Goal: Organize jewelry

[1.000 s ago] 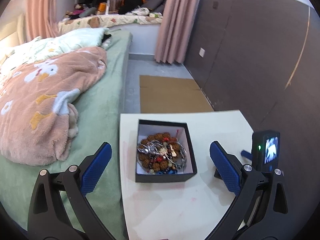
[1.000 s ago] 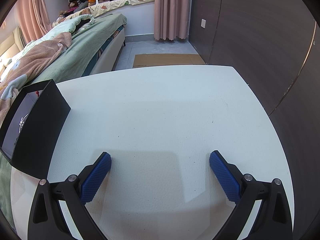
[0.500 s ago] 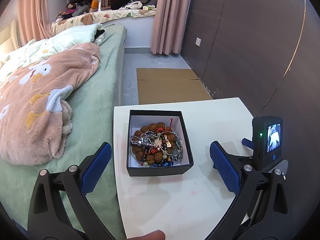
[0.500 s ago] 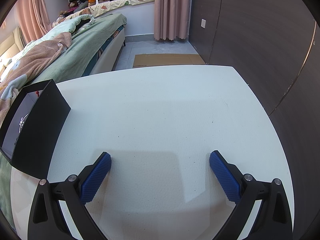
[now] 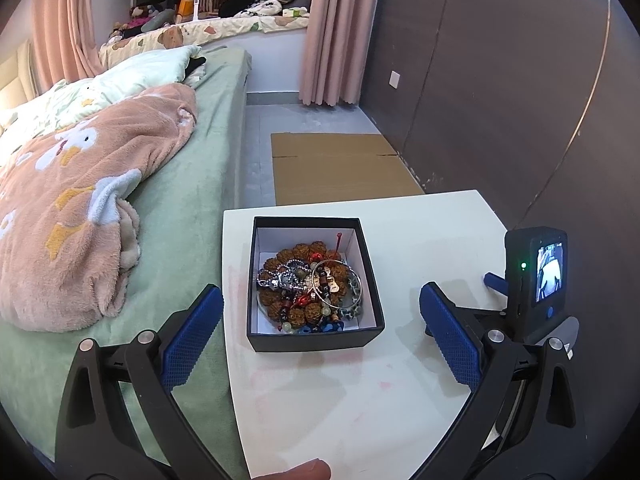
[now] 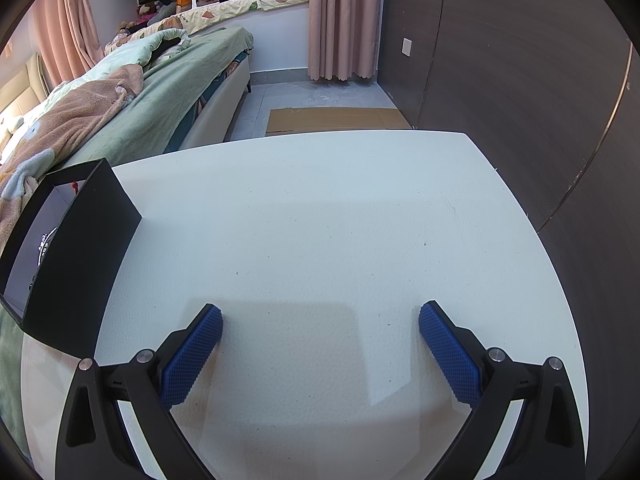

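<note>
On a white table (image 5: pixel 360 392) beside a bed sits a small black box (image 5: pixel 316 336) with a white lining, open at the top. Inside it lies a heap of jewelry (image 5: pixel 310 290), all tangled together: a bracelet of big, knobbly brown beads, a thin silver bangle (image 5: pixel 335 283) lying on top, a silvery chain with charms, and small red, green and blue beads near the front wall. No jewelry shows on the bare table top, so the pieces already lie gathered in the box; whether they are sorted within it cannot be told.

Left gripper (image 5: pixel 320 340): held above the table's near edge, looking down into the box, blue padded fingers spread wide with nothing between them. Right gripper (image 6: pixel 320 354): low over bare table to the right of the box, fingers likewise wide apart and holding nothing; from its camera only the box's black side wall (image 6: pixel 80 248) shows at far left. The right gripper's small camera screen (image 5: pixel 538 272) stands at the right edge of the left view.

Handling, as a judgement: each piece is probably light. The bangle looks stiff, smooth and likely to slip between pads; its raised rim would be the best place to pinch. The beaded bracelet should give more grip, taken across one large bead. The chain is limp and may drag its neighbours up with it. The light box may slide if pulled on
</note>
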{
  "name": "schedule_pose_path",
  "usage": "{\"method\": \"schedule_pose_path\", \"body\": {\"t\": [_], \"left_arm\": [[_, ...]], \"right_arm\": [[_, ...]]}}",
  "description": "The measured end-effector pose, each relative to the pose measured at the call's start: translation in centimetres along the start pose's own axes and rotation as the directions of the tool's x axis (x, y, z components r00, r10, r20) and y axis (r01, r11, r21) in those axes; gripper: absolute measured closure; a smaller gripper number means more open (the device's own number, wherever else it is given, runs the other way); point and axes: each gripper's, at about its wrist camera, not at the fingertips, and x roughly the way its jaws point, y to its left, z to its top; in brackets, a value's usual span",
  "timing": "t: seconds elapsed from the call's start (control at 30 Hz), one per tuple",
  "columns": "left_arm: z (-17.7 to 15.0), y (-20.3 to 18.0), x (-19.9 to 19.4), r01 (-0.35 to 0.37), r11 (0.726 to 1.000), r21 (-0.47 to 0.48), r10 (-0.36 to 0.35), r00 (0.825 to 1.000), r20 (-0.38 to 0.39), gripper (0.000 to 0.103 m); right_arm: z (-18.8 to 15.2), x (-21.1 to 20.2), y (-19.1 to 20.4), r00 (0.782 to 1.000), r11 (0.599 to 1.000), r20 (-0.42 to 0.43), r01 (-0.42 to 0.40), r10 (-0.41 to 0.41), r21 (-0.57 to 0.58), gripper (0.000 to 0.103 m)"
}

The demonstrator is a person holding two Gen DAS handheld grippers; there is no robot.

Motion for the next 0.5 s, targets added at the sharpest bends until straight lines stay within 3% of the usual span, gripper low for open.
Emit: {"method": "schedule_pose_path", "body": {"t": [0.5], "left_arm": [[-0.36, -0.39, -0.01, 0.013, 1.0, 0.017, -0.013, 1.0, 0.002, 0.005]], "right_arm": [[0.0, -0.01, 0.01, 1.0, 1.0, 0.0, 0.0, 0.0, 0.0, 0.007]]}}
